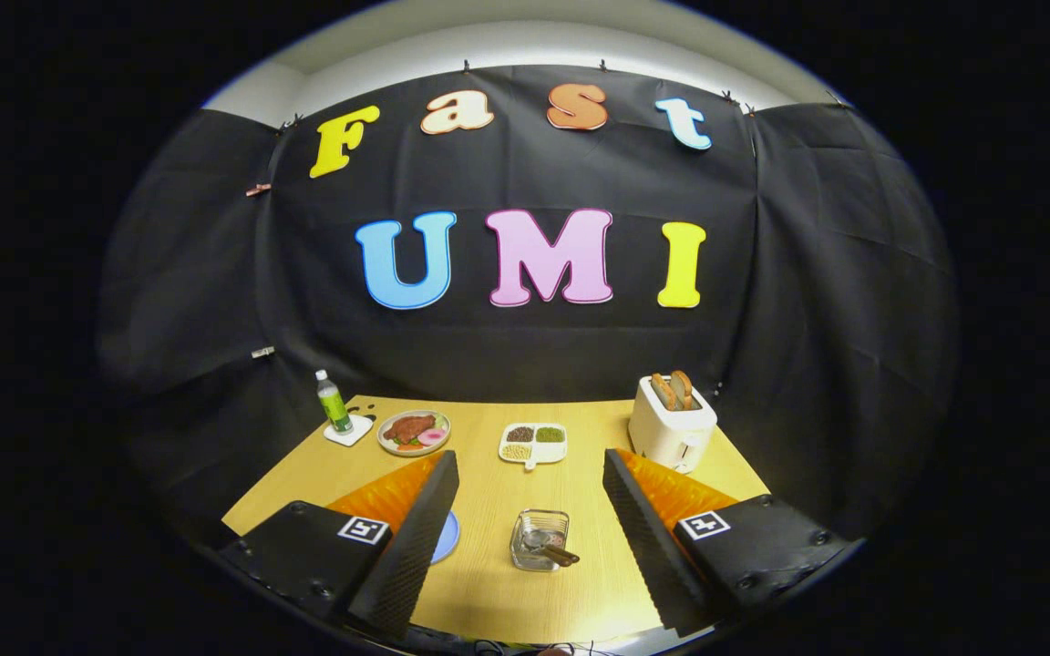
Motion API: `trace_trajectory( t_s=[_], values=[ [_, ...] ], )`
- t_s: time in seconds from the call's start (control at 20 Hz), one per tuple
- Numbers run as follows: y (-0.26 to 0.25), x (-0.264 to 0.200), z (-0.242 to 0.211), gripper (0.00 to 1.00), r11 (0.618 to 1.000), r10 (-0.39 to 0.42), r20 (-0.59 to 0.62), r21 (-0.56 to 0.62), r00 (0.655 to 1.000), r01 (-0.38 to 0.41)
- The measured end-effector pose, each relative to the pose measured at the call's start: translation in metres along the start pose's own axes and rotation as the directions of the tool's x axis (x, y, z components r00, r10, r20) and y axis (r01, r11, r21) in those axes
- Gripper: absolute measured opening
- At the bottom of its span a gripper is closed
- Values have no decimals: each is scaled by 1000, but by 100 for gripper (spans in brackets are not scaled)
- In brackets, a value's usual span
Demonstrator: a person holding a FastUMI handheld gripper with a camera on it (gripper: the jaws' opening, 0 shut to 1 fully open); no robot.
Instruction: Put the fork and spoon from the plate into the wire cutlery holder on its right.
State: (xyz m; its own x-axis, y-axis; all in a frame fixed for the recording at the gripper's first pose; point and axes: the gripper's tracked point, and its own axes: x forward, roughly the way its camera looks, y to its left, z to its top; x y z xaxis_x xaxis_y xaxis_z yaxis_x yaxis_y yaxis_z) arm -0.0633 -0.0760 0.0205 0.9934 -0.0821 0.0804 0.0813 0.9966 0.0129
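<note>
My camera rides high above the near edge of the table [488,583], looking forward and down along my spread fingers [416,538] toward the booth's back wall.

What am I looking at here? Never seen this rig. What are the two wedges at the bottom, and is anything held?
It is a hand-held two-finger gripper with a fisheye camera riding on it, looking forward along the fingers. The two wedges are those fingers, spread apart with nothing between them, so nothing is held. Below is a wooden table. Between the fingers stands the wire cutlery holder, with cutlery in it. A blue plate peeks out from behind the left finger. Beyond them: a green bottle, a plate of food, a divided dish and a toaster with toast.
</note>
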Motion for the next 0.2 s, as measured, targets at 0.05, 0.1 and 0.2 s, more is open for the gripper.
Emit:
trace_trajectory(
  t_s=[0.05, 0.1, 0.2],
  values=[
    [2, 1, -4, 99, 1000, 5, -12, 7, 1000, -5],
    [3, 4, -6, 99, 1000, 5, -22, 14, 1000, -5],
    [7, 9, -8, 99, 999, 14, -30, 31, 999, -13]
  ],
)
